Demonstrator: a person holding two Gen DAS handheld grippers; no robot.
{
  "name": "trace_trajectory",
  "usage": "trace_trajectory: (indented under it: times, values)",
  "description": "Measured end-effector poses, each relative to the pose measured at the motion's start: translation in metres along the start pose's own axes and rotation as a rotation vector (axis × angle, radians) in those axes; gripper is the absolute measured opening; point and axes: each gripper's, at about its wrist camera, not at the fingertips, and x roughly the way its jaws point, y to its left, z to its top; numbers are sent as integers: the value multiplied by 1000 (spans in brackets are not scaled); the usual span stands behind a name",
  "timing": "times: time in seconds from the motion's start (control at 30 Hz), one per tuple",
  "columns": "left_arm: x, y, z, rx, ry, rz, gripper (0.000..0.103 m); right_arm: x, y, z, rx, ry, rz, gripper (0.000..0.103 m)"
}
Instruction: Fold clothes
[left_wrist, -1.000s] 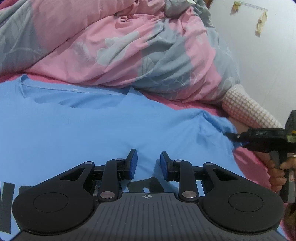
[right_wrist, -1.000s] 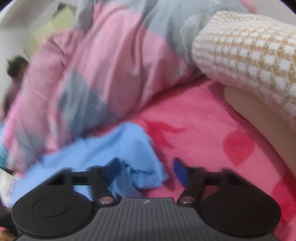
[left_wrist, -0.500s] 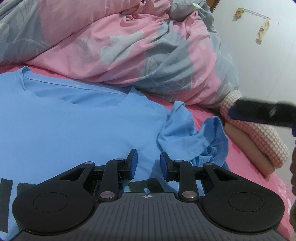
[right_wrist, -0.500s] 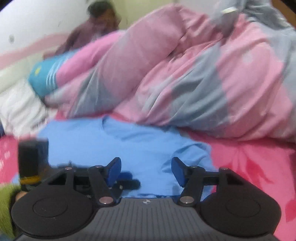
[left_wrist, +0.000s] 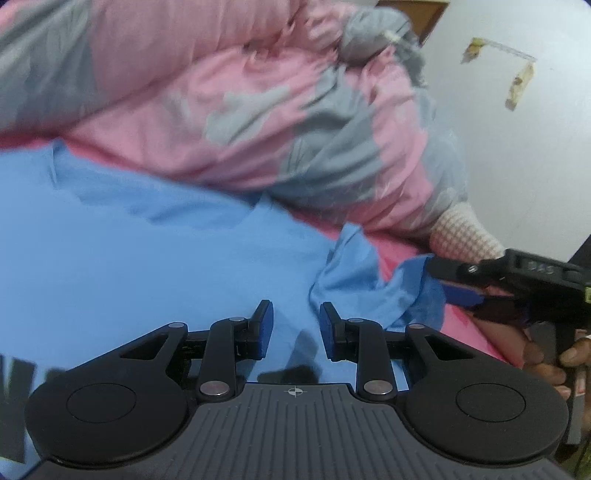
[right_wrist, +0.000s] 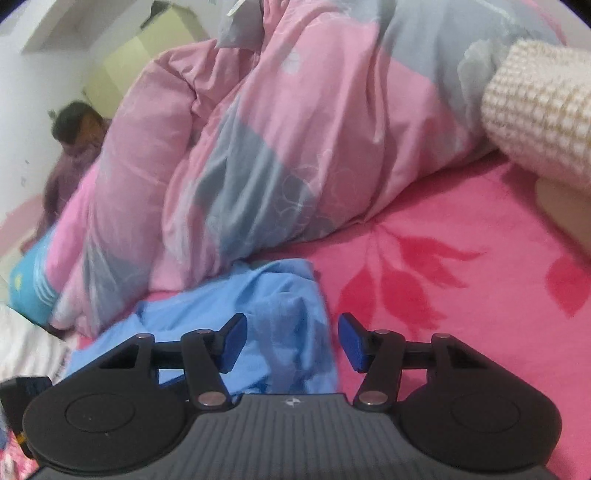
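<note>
A light blue T-shirt (left_wrist: 147, 258) lies spread on the bed, its right sleeve (left_wrist: 354, 280) bunched up beside it. My left gripper (left_wrist: 295, 325) hovers low over the shirt's body, pads apart with nothing between them. My right gripper (left_wrist: 443, 282) comes in from the right at the sleeve's outer edge. In the right wrist view the crumpled sleeve (right_wrist: 280, 306) lies between the two blue pads of the right gripper (right_wrist: 293, 341). Its jaws are closing but the pads stand clear of the cloth.
A pink and grey duvet (left_wrist: 258, 110) is heaped behind the shirt. A cream knitted cushion (right_wrist: 535, 118) sits at the right on the pink flowered sheet (right_wrist: 461, 277). A person (right_wrist: 77, 129) is at the far left by the wall. A hand (left_wrist: 546, 365) holds the right gripper's handle.
The right gripper let go of the stretched sleeve, swung away, then came back to it with jaws apart. The sleeve now lies bunched nearer the shirt. The left gripper stayed put.
</note>
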Motion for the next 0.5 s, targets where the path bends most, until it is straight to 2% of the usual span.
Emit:
trace_trajectory:
  times: [0.07,0.13,0.23,0.27,0.37,0.43,0.47,0.5]
  values:
    - [-5,-17,1,107,-19,-10,27,-5,2,-5,-11,-37,14,50]
    - [-3,-39,-2,254,-8,1,27,-10,5,-10,-32,-66,11,35]
    - [13,-68,-13,453,90,50,27,-12,5,-14,-55,-81,-1,18]
    - [20,-75,-17,506,128,73,27,-12,4,-15,-57,-81,2,17]
    - [34,-82,-19,553,168,123,28,-15,-1,-16,-58,-99,15,10]
    - [37,-82,-14,552,167,144,23,-16,-5,-17,-50,-104,35,4]
    - [37,-80,-13,546,165,151,14,-16,-7,-17,-45,-105,46,4]
    - [38,-77,-11,533,167,154,9,-18,-10,-17,-34,-110,55,3]
